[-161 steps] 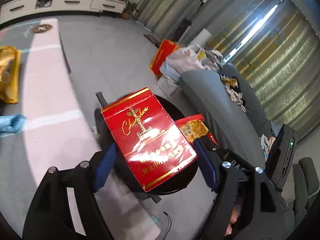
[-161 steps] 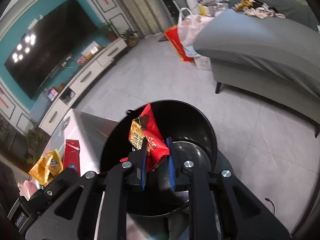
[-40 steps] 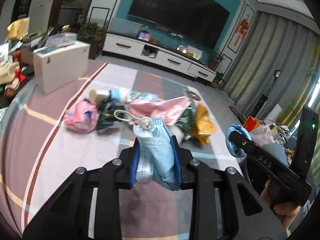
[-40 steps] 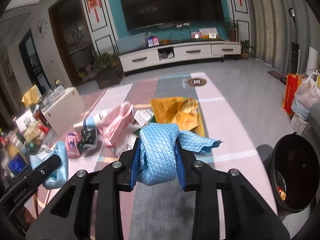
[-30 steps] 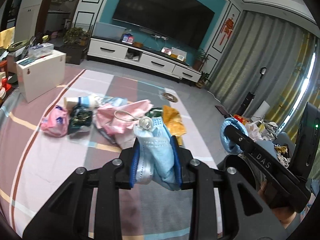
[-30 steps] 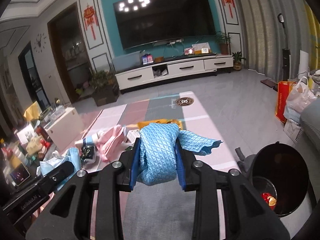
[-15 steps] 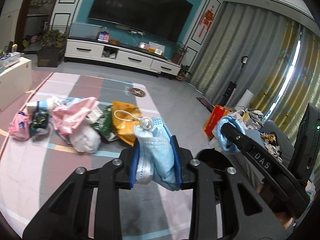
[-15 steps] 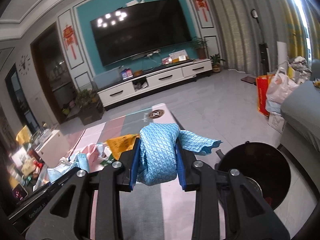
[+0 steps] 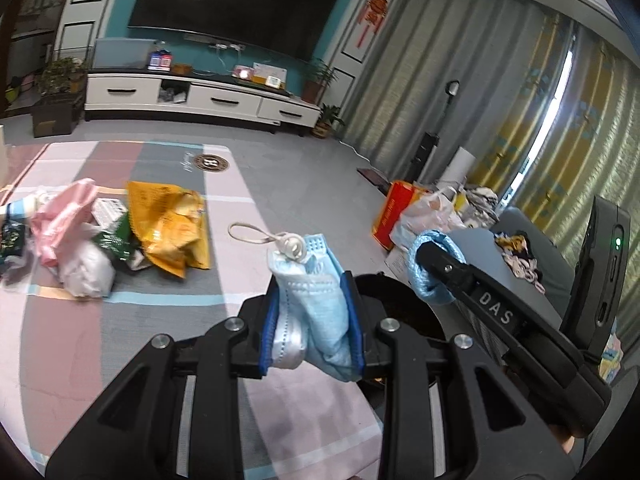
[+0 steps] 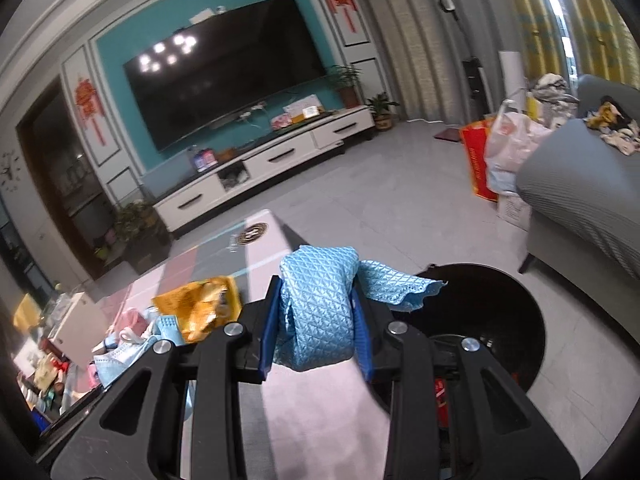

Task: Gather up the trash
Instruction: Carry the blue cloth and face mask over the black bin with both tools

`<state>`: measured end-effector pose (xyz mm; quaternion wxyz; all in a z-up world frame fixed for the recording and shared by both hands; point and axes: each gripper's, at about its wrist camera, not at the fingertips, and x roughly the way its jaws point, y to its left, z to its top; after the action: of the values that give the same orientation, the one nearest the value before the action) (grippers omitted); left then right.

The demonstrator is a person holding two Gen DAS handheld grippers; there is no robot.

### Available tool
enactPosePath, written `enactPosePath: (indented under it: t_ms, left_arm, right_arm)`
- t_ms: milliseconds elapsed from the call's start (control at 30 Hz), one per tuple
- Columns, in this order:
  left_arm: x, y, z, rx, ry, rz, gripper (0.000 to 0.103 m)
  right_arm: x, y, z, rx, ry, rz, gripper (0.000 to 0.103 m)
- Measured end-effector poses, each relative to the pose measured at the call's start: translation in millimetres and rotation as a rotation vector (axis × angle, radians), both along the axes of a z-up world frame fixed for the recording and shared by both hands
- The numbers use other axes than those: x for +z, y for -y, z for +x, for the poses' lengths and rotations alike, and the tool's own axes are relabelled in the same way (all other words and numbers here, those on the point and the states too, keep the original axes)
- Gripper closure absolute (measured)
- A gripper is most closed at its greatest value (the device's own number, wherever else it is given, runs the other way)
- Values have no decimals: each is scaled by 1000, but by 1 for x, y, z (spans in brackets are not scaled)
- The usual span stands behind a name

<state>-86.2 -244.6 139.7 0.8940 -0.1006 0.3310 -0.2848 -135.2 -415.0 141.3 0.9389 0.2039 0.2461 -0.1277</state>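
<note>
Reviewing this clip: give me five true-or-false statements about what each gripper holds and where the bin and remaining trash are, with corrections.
1. The left gripper is shut on a blue face mask. True.
2. The right gripper is empty. False: it is shut on a blue quilted cloth.
3. The black trash bin stands on the floor beside the rug's edge, near the grey sofa. True.
4. The yellow snack bag is already in the bin. False: it lies on the rug with the other litter.
5. The television is showing a programme. False: its screen is dark, only reflecting ceiling lights.
</note>
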Motion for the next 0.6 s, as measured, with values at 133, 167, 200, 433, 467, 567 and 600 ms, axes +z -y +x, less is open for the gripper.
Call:
enactPosePath:
  t_ms: [133,167,200,433,467,567,600]
  left_arm:
    - [-7,19,4,-46,-29,-1,73]
    - [-8,23,5,-55,-33,0,73]
    - [-10,28,6,-69,-36,3,73]
    - [-24,67,9,-146,-66,29,73]
    - [-26,72,9,-153,-69,32,73]
    - [-33,86,12,-186,-93,38,73]
    - [-36,91,14,-201,-105,38,73]
  right_arm:
    - [-7,15,-4,-47,-19,19,69]
    - [-9,18,-3,-60,-26,24,69]
    - [-11,20,-4,-67,-30,26,69]
    - [-27,50,-11,-144,-65,74,69]
    - [-30,54,-12,-156,-73,82,69]
    - [-38,66,-15,-194,-99,95,69]
    - [-41,69,-16,-204,-105,100,69]
